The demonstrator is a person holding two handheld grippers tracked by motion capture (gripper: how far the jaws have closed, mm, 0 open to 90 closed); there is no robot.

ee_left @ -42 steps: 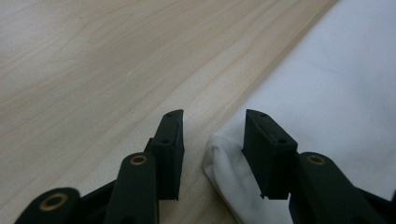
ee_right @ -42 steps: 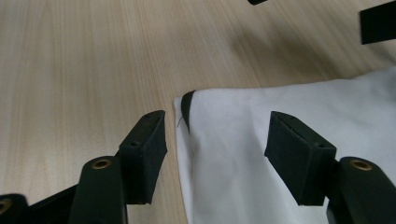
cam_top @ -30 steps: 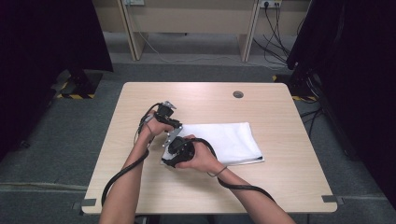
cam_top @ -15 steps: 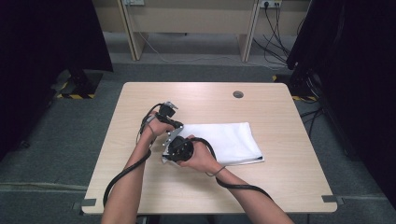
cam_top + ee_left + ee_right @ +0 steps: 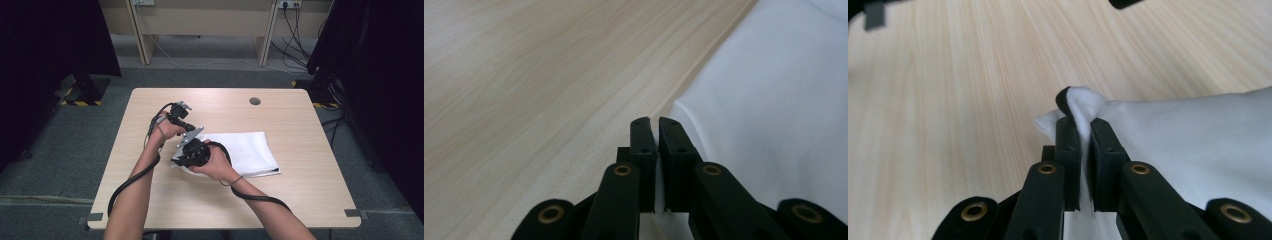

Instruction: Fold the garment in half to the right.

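Note:
A folded white cloth [image 5: 247,150] lies in the middle of the light wooden table [image 5: 310,195]. My right gripper [image 5: 181,160] is at the cloth's near left corner. In the right gripper view it [image 5: 1080,122] is shut on that corner, and a bunch of white cloth [image 5: 1083,102] pokes out above the jaw tips. My left gripper [image 5: 180,124] is just beyond it, at the cloth's far left corner. In the left gripper view it [image 5: 657,122] is shut, with a thin strip of the cloth [image 5: 774,100] caught between the pads.
A round grey cable port [image 5: 255,101] sits in the table top near its far edge. Black cables [image 5: 125,185] trail from both grippers along the forearms to the near edge. A bench [image 5: 200,20] stands past the table.
The left hand has risen a little with its gripper at the cloth's far left corner. The right hand has stayed at the near left corner.

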